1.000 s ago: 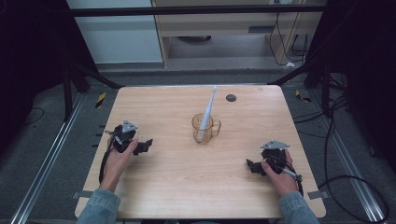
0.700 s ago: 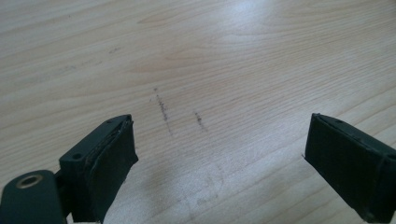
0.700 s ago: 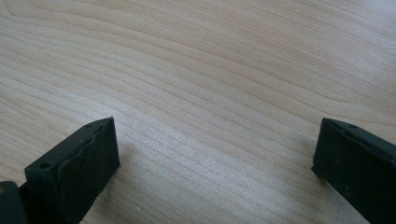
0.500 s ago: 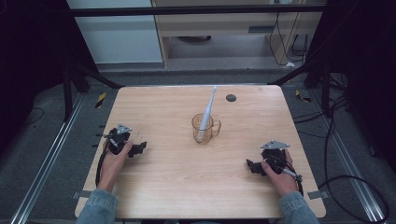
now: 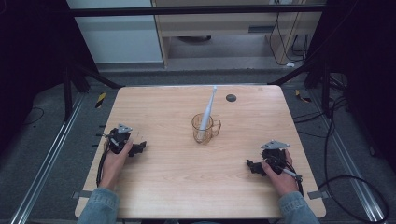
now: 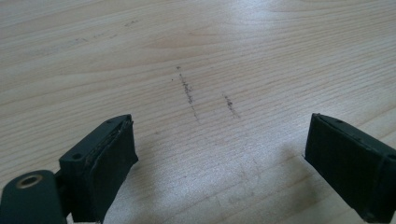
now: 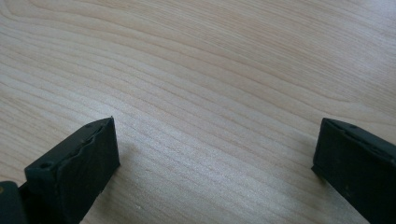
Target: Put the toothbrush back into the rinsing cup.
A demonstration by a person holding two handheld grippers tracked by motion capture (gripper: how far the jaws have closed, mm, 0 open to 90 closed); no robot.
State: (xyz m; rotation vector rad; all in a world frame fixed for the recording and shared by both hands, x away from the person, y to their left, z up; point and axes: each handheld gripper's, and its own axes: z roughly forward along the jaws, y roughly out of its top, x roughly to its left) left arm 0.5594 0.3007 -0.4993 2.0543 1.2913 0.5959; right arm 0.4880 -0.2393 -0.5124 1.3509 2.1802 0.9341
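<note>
worktop [image 5: 177,186]: pale wood grain, smooth, slight sheen | mug [image 5: 204,129]: clear amber plastic, glossy | toothbrush [image 5: 208,105]: white plastic | gripper pads [image 6: 109,161]: black, matt

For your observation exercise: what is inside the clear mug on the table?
A white toothbrush stands in the clear mug, leaning back over the rim toward the table's far edge. Its lower end shows only dimly through the glass; whether the mug holds anything else cannot be told.
</note>
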